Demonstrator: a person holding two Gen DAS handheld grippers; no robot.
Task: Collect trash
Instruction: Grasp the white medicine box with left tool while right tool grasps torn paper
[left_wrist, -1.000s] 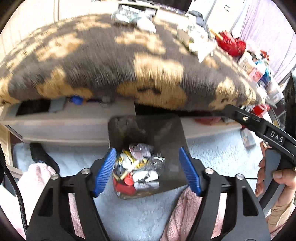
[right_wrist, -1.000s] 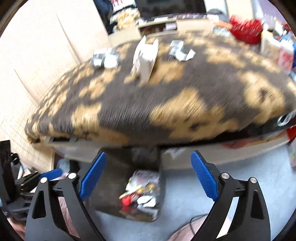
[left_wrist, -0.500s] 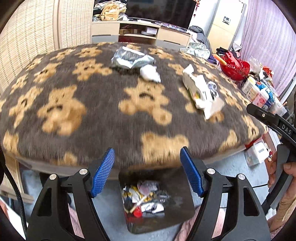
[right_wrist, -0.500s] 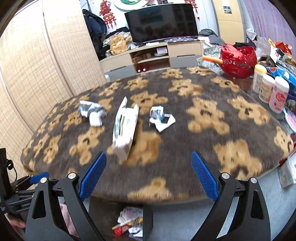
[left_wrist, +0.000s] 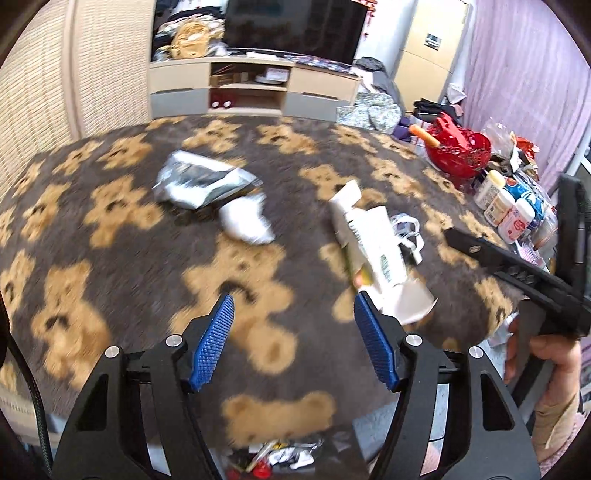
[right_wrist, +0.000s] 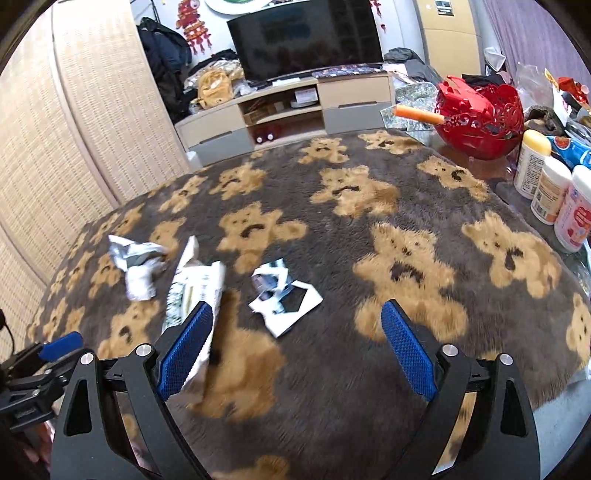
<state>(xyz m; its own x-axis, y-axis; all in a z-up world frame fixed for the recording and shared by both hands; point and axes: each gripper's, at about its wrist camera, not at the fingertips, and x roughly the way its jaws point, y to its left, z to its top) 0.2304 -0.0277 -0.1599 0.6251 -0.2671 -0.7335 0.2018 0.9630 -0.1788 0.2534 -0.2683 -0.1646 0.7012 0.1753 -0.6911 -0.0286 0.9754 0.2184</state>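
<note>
Trash lies in several pieces on the counter (right_wrist: 424, 177), which is covered by a dark furry cloth with tan bears. Nearest of all, below the counter's front edge, a bin (left_wrist: 280, 458) on the floor shows crumpled wrappers already inside. Above it the left tool (left_wrist: 291, 339) hangs over the front of the cloth; its blue pads are apart and are closing, and nothing is between them. The right tool (right_wrist: 295, 350) also hangs over the front part, with its pads wide apart and closing a little, empty too. A hand (left_wrist: 546, 362) at the right edge of the left view holds the handle of the right tool.

Just behind the left pad of the right tool lies a long white packet (right_wrist: 192, 291) with green print (partly hidden by that pad). In the left view the same packet is just beyond the right pad. Beside it, toward the right, is a torn white and black paper (right_wrist: 284, 299). Farther left a crumpled white tissue (left_wrist: 245, 219) touches a silver foil bag (left_wrist: 199, 182).

At the far right of the counter stand white bottles (right_wrist: 550, 192) and a red basket (right_wrist: 480, 118) with an orange stick. Beyond the counter is a low TV cabinet (right_wrist: 288, 107) with a dark screen (right_wrist: 306, 40) on it.
</note>
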